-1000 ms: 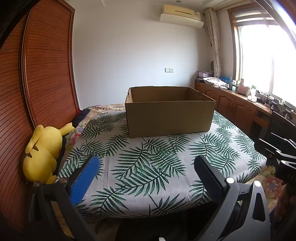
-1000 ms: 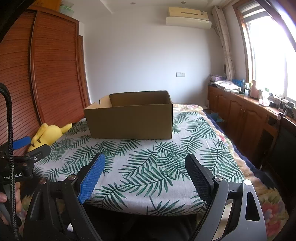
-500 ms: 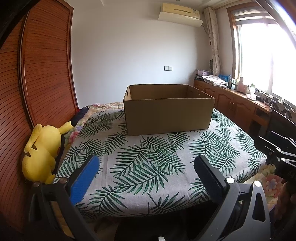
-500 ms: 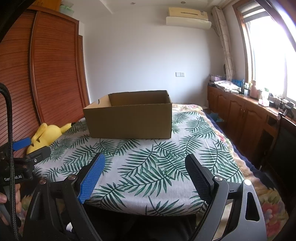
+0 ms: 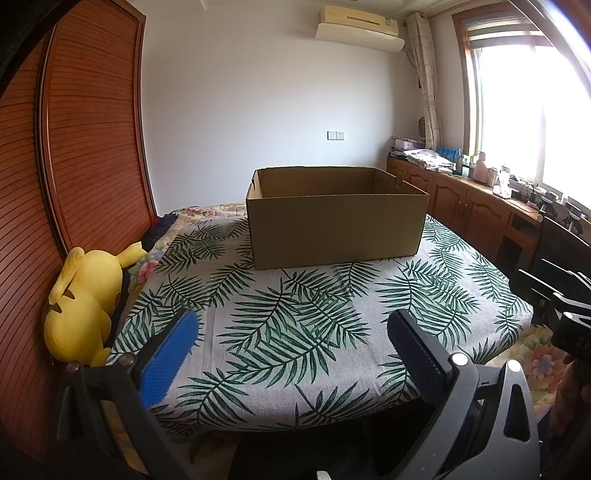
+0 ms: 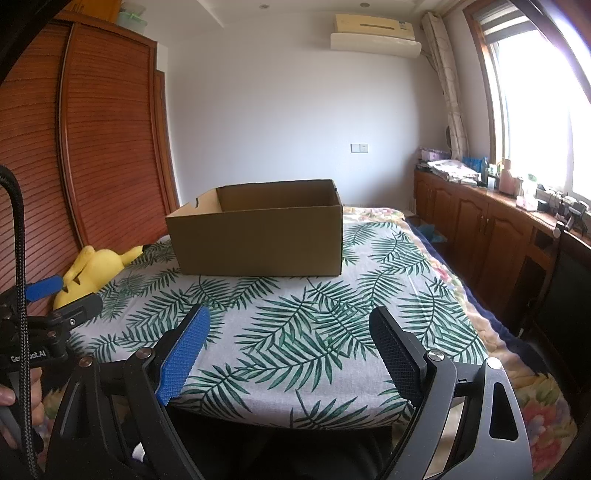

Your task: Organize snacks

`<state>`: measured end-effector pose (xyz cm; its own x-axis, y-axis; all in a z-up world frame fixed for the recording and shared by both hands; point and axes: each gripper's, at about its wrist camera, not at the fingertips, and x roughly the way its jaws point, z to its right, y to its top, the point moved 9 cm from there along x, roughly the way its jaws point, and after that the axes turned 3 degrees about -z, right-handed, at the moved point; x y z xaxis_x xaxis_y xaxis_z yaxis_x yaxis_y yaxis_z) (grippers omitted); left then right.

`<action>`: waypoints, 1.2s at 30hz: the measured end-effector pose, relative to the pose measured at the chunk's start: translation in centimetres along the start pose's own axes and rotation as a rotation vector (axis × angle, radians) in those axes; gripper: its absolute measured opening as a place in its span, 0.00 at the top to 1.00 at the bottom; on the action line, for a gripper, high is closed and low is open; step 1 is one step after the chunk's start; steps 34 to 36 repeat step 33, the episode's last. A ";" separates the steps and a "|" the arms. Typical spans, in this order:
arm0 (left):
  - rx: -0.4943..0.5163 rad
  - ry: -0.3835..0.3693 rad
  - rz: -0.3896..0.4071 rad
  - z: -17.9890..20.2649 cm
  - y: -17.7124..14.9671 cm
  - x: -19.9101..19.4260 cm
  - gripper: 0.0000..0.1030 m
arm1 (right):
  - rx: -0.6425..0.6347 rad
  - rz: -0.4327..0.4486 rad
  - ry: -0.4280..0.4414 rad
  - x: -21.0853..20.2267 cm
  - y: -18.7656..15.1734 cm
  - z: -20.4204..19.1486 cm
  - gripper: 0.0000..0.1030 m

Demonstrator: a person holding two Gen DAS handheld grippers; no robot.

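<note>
An open-topped cardboard box (image 5: 336,229) is seen standing upright on the far half of a palm-leaf-print cloth (image 5: 295,332) spread over a bed; from the right wrist view the same box (image 6: 258,240) is placed left of centre. Its inside floor is hidden by the near wall, so contents cannot be told. No snacks are visible on the cloth in either view.

The left gripper (image 5: 291,328) is held above the near edge of the cloth, jaws spread wide, nothing between the blue pad and the black pad. The right gripper (image 6: 290,325) is likewise held wide open and holding nothing, well apart from the box. The left gripper is also caught at the left edge of the right wrist view (image 6: 62,299) (blue pad and black finger visible, a hand below it).

A yellow plush toy (image 5: 85,299) is wedged between the bed and a slatted wooden wardrobe (image 5: 85,147). A wooden sideboard (image 5: 472,206) with clutter on top is set under the window at right, and an air conditioner (image 5: 360,22) is mounted high on the white back wall
</note>
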<state>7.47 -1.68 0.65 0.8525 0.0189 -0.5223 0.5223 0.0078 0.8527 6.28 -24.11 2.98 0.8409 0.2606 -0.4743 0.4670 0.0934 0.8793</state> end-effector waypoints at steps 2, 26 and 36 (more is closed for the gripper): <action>0.000 0.000 0.001 0.0 0.0 0.0 0.00 | -0.002 0.001 -0.001 0.0 0.0 0.0 0.13; -0.001 -0.002 -0.001 -0.1 0.0 0.1 0.00 | -0.001 -0.003 -0.008 0.2 -0.3 0.3 0.13; -0.001 0.001 -0.001 -0.1 0.0 0.1 0.00 | -0.002 -0.003 -0.007 0.2 -0.3 0.3 0.13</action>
